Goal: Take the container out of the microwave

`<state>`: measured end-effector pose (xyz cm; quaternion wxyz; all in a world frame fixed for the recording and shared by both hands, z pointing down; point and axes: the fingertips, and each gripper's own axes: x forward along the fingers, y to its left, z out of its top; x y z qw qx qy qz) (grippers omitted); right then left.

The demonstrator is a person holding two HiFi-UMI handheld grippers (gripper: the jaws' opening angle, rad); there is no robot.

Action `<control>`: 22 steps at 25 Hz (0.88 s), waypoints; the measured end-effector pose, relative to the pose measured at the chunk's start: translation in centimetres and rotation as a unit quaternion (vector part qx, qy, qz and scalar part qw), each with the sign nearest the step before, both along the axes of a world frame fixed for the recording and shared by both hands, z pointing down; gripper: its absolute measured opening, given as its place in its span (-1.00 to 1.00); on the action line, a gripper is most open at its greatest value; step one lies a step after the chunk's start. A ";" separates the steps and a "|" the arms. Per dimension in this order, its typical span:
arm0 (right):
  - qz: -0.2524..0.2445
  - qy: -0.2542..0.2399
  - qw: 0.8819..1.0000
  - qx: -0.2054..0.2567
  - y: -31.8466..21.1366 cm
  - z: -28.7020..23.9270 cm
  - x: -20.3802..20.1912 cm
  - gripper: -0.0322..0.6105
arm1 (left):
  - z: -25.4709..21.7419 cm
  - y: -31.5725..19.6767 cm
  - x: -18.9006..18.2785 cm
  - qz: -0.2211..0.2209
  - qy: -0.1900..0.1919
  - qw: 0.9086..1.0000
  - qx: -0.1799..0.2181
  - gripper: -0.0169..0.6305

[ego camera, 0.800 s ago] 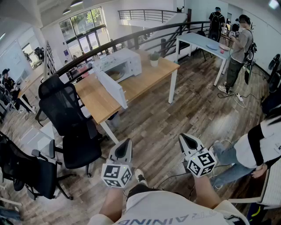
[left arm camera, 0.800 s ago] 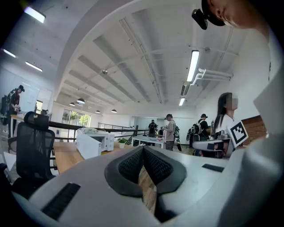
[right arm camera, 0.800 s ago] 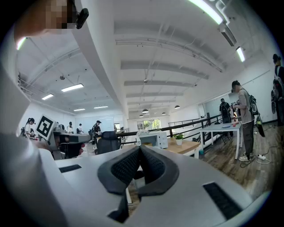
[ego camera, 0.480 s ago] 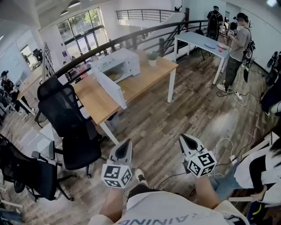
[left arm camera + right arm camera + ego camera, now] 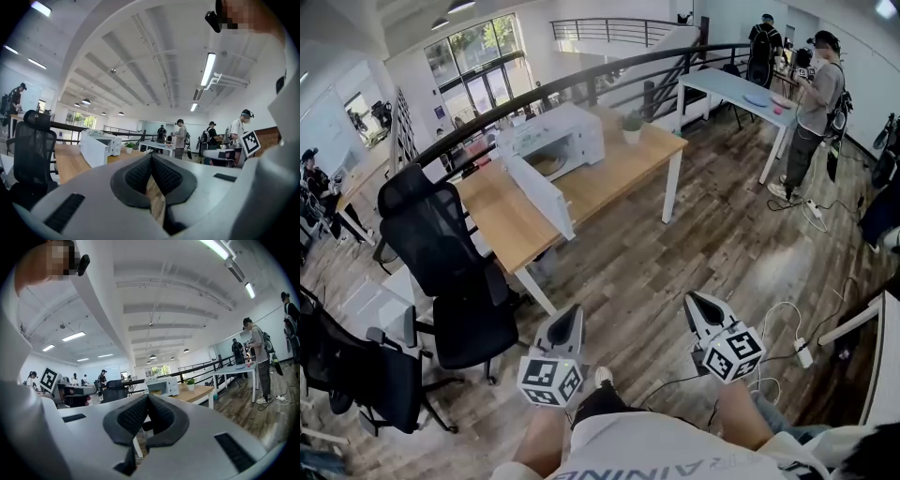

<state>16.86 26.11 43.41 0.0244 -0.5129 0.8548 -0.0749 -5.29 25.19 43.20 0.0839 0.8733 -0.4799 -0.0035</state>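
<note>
Here the task stands at its approach step: the microwave sits at the far left end of the wooden table, its door swung wide open toward the near side, and the container shows as a pale tan shape still inside the cavity, too small to make out further. The person stands on the plank floor well apart from the table. The left gripper and right gripper are both held level in front of the body, each clenched with its pads together and nothing between them. A black office chair stands just beside the table's near left corner, close to the line of approach. The next move, by judgement, calls for walking up to the open cavity, releasing one claw, and reaching in level to take the container by its rim or wall. Compared with the earlier frames, the grippers and the microwave keep nearly the same places, while the crouching person at the near right has almost left the head view, uncovering a white power strip and its cable on the floor.
</note>
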 end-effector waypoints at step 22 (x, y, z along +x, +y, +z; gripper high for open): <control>-0.034 0.043 0.998 0.011 -23.9 -3.1 -9.6 -0.83 | -1.1 -24.2 -8.4 0.006 0.027 1.000 0.010 -0.85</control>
